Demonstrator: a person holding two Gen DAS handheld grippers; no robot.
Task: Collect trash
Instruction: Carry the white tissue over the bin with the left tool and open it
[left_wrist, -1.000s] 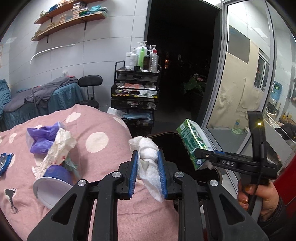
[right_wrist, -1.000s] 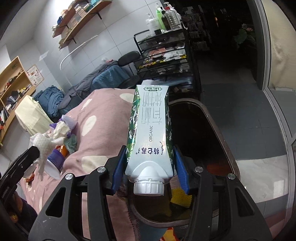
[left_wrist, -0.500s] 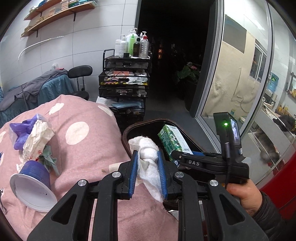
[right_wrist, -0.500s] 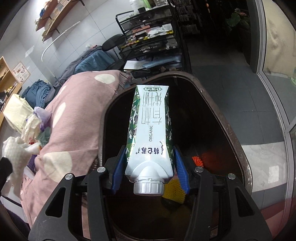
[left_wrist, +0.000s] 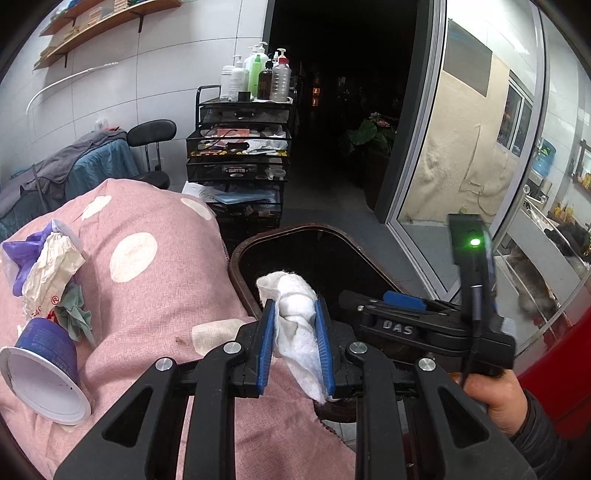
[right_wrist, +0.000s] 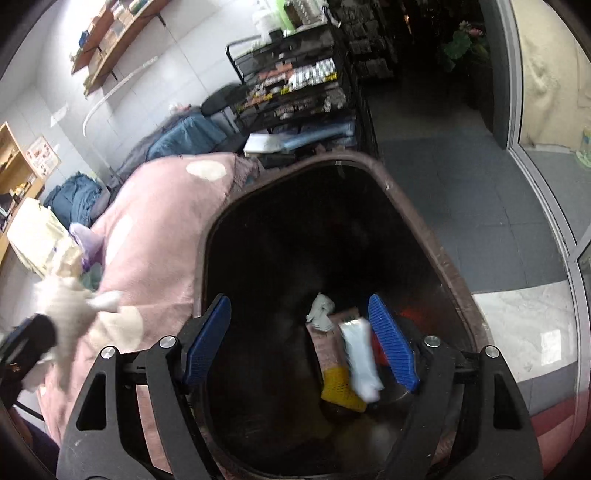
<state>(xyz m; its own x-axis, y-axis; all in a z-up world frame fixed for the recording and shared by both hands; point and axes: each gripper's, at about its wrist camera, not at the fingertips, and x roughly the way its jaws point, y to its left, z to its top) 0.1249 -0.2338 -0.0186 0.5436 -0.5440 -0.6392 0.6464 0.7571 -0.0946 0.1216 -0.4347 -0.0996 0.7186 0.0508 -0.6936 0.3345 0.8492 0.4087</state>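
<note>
Left wrist view: the left tool (left_wrist: 294, 343) is pinched nearly closed on a white wad of tissue (left_wrist: 295, 314), which stands up between its blue pads and droops out below them. Just ahead of this tool sits the dark trash bin (left_wrist: 243, 280), its brown rim touching the edge of a pink spotted blanket (left_wrist: 147, 295). Off to the tool's left, on the blanket, lies a heap of trash: a blue paper cup (left_wrist: 44, 369) tipped on its side with its mouth toward the camera, crumpled paper (left_wrist: 48, 269) and a purple bag (left_wrist: 22, 254) behind it. To the tool's right a hand (left_wrist: 495, 398) grips the handle of the other tool, which reaches over the bin. Farther off stands a black wire cart (left_wrist: 240, 162) with bottles (left_wrist: 258, 77) on top, beside a dark doorway.

Right wrist view: the right tool (right_wrist: 299, 339) hangs over the bin's mouth with its jaws opening, the blue pads wide apart and pressing on nothing. Below and between them a white and green carton (right_wrist: 360, 358), blurred, is inside the bin (right_wrist: 454, 280), over a yellow net (right_wrist: 340, 387) and other scraps at the bottom. To this tool's left the tissue in the left tool shows pale and blurred.
</note>
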